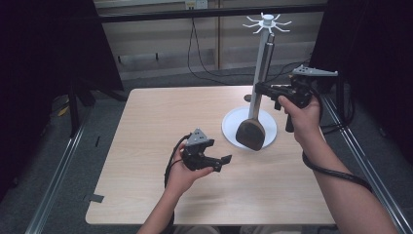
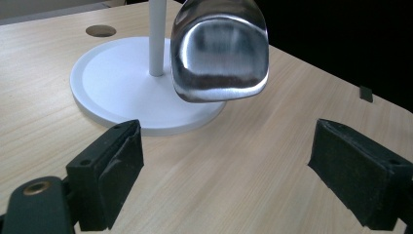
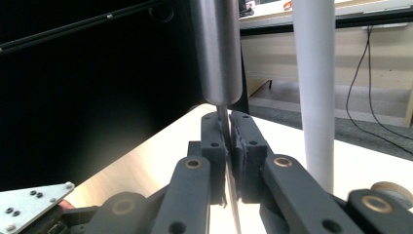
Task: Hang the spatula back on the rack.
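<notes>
A white stand with a round base (image 1: 233, 123), a thin pole (image 3: 315, 87) and a ring of hooks (image 1: 267, 22) on top stands on the right half of the wooden table (image 1: 160, 122). A metal spatula leans along the pole. Its thick handle (image 1: 268, 53) ends just under the hooks, and I cannot tell whether it hangs from one. Its shiny blade (image 2: 219, 53) hovers over the base's front rim. My right gripper (image 3: 226, 122) is shut on the thin shank below the handle. My left gripper (image 1: 221, 163) is held low over the table in front of the blade, open and empty.
A round cable hole (image 2: 101, 30) is set in the table behind the stand's base. Black curtains hang at both sides. Cables run across the floor beyond the far edge. The table's left half (image 1: 146, 146) is bare wood.
</notes>
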Available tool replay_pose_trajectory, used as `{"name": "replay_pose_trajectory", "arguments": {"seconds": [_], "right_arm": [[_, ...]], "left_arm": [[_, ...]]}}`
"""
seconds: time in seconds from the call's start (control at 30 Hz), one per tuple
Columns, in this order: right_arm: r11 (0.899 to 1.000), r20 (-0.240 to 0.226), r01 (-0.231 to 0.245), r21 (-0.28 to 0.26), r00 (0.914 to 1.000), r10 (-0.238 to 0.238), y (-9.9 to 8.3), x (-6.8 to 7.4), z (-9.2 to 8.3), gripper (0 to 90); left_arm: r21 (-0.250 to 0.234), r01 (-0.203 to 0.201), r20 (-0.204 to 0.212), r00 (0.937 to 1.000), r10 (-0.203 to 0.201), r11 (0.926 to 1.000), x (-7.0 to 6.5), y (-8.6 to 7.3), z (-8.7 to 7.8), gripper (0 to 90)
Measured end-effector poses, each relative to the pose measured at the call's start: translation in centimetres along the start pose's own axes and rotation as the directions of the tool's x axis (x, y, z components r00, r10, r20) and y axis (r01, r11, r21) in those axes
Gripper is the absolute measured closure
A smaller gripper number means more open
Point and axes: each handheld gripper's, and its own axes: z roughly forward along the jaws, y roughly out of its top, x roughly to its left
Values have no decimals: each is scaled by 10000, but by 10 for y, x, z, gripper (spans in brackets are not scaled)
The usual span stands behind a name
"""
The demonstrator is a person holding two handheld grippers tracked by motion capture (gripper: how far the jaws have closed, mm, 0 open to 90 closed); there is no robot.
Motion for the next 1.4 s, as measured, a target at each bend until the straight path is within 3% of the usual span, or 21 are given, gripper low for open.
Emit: {"name": "replay_pose_trajectory", "arguments": {"seconds": [0.53, 0.8, 1.3, 1.4], "right_arm": [[9982, 828, 606, 33, 9947, -607, 3, 3, -1, 736], [9980, 1031, 631, 15, 9927, -629, 2, 2, -3, 678], [9961, 1534, 877, 124, 9842, -886, -5, 3, -15, 465], [9931, 1656, 1086, 434, 9795, -1144, -12, 5, -18, 397]], "left_arm": [[30, -5, 39, 10000, 5, 10000, -3, 0, 2, 121], [47, -74, 47, 10000, 74, 10000, -2, -1, 1, 121], [27, -37, -61, 10000, 37, 10000, 0, -1, -3, 121], [-5, -4, -89, 10000, 4, 10000, 2, -1, -4, 121]]}}
